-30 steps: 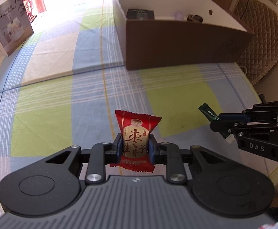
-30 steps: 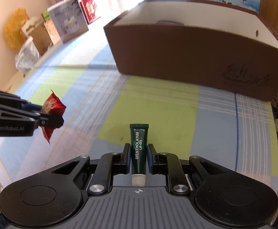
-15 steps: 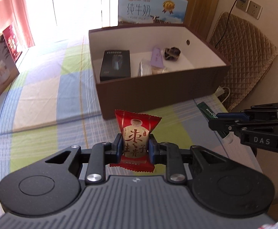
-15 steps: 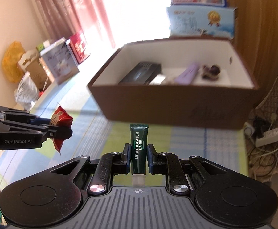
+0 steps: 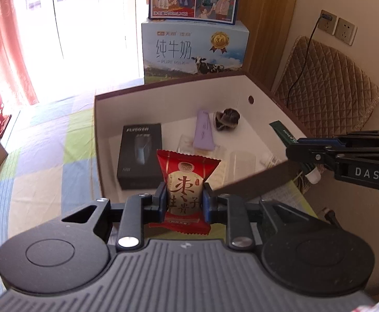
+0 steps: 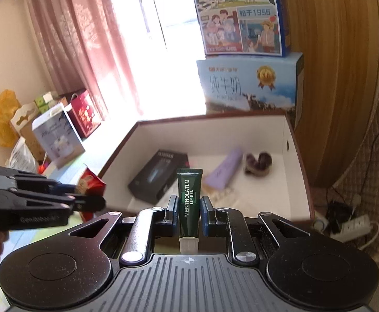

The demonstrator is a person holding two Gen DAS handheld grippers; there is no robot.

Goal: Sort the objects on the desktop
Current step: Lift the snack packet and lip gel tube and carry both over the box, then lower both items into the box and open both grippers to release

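The left gripper (image 5: 184,199) pinches a red snack (image 5: 185,189) upright; the right gripper (image 6: 188,209) clamps a green tube (image 6: 188,202), cap toward the camera. Ahead of both lies the box (image 5: 97,140). Only the right view shows the power strip (image 6: 350,227) at its right. Both grippers are held level, side by side.
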